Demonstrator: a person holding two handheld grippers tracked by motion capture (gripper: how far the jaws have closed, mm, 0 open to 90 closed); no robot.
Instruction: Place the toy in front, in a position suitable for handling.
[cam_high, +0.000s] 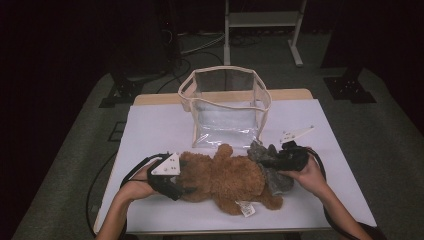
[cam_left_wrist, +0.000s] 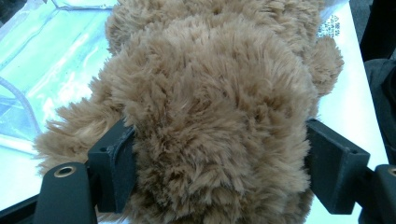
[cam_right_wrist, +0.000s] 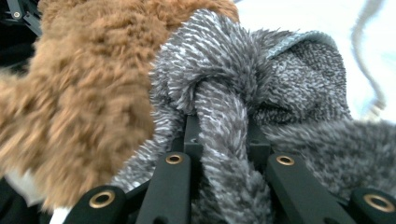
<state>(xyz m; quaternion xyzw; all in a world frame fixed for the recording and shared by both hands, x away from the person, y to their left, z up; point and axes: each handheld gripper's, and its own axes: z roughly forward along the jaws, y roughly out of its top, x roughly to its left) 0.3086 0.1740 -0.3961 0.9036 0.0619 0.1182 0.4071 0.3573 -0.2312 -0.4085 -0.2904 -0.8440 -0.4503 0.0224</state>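
A brown plush bear (cam_high: 225, 180) lies across the front of the white table (cam_high: 160, 125), a white tag (cam_high: 246, 209) at its lower end. My left gripper (cam_high: 175, 187) is at its left end. In the left gripper view the pads press into the brown fur (cam_left_wrist: 210, 116) from both sides, so the left gripper (cam_left_wrist: 219, 158) is shut on it. A grey fuzzy plush toy (cam_high: 270, 170) lies against the bear's right side. My right gripper (cam_high: 280, 160) is shut on it. In the right gripper view a strand of the grey plush (cam_right_wrist: 224, 121) is pinched between the jaws, beside the brown bear (cam_right_wrist: 79, 107).
A clear plastic bag (cam_high: 225, 107) with cream trim and handles stands upright just behind the toys, its top open. The table's front edge runs close below the bear. A metal stand (cam_high: 262, 30) is on the floor behind the table.
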